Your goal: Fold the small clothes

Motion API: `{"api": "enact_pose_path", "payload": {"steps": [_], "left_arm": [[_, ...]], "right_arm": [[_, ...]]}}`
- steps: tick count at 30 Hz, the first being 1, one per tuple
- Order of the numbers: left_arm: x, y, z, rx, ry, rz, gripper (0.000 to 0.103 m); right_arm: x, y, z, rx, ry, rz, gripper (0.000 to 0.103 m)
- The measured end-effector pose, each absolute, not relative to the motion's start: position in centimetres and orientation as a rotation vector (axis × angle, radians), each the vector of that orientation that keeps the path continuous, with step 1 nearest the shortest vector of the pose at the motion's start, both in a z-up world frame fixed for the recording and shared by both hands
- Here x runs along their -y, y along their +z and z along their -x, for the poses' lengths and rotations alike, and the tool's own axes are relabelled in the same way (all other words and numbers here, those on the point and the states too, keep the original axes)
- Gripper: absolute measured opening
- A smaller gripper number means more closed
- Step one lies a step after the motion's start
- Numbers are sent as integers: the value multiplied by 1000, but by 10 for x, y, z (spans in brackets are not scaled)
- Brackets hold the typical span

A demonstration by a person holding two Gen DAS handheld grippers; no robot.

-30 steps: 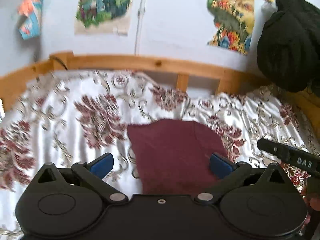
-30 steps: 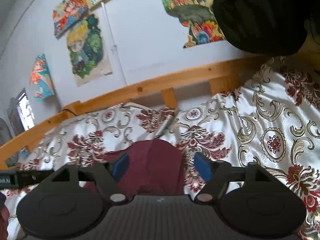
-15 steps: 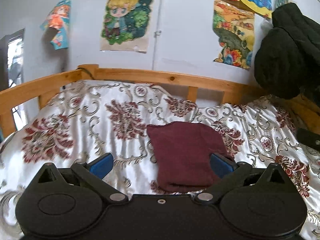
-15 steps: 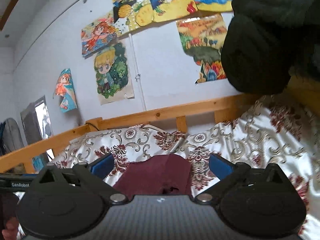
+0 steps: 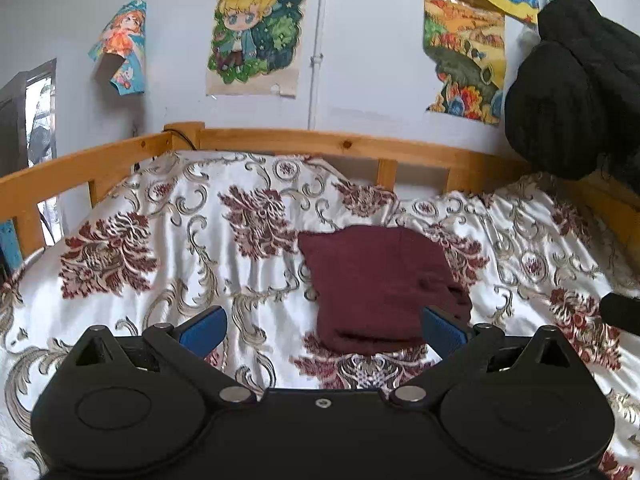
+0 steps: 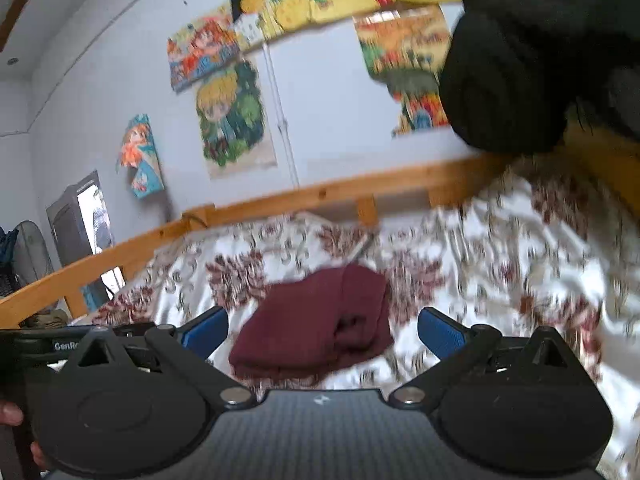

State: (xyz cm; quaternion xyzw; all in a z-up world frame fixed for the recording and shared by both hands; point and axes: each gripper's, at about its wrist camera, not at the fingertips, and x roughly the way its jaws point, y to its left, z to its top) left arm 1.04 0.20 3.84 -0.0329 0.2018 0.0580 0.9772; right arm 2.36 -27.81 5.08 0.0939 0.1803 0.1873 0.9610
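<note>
A small maroon garment lies folded into a compact rectangle on the flowered bedspread. In the left wrist view my left gripper stands open, its blue pads wide apart and short of the garment's near edge, with nothing between them. The right wrist view shows the same maroon garment ahead of my right gripper, which is open at full width and holds nothing. Part of the other gripper shows at the left edge of the right wrist view, with a hand below it.
A wooden bed rail runs along the far side and the left of the bed. A bulky black bundle sits at the right on the rail corner. Posters hang on the wall behind. A fan stands at far left.
Both grippers have pulled back from the garment, so it now looks smaller and farther. The right jaws widened from partly open to full width. The garment stays folded on the bed.
</note>
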Motion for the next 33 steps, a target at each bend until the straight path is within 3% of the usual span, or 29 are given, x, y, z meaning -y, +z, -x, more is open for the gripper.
{"api": "enact_pose_path", "payload": {"steps": [12,33], "left_arm": [[-8,7,-16,-469,145,15,102],[-7,6,-14,-477,149,11,102]], "right_arm": [[275,29,-33,-407,319,-136,103],[276,30,-33,-403,312,-130,103]]}}
